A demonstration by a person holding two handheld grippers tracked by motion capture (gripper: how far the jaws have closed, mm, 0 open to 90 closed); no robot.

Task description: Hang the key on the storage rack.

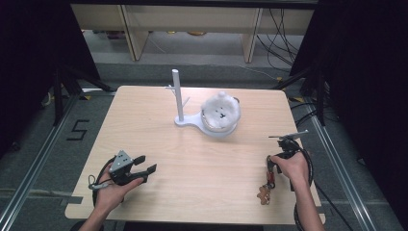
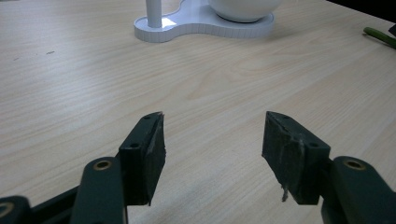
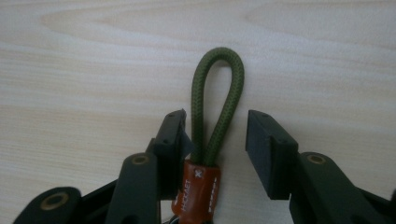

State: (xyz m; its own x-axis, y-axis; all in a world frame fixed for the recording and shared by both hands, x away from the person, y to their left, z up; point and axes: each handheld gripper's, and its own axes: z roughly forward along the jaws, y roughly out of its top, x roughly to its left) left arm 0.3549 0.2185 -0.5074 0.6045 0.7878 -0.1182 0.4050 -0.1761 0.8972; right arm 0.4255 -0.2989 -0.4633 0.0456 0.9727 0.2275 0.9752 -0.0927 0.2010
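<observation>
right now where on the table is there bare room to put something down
The left half of the table, between the white stand and the left gripper, is bare, as is the middle front. It is crowded near the right gripper, around the green cord loop.

- The bench lies bare across its middle and near left, open wood between the two hands.
- A white stand sits at the far centre; its upright post with short side pegs rises well above the surface, blocking a low sweep there.
- A white fluffy ball sits in the stand's bowl, just right of the post.
- Ahead of the left hand-held gripper, its jaws apart, open wood runs up to the stand's base.
- Near the right edge, a green cord loop with an orange collar lies between the spread jaws of the right hand-held gripper, nearer one jaw.
- Dark frame legs stand off both far corners.
</observation>
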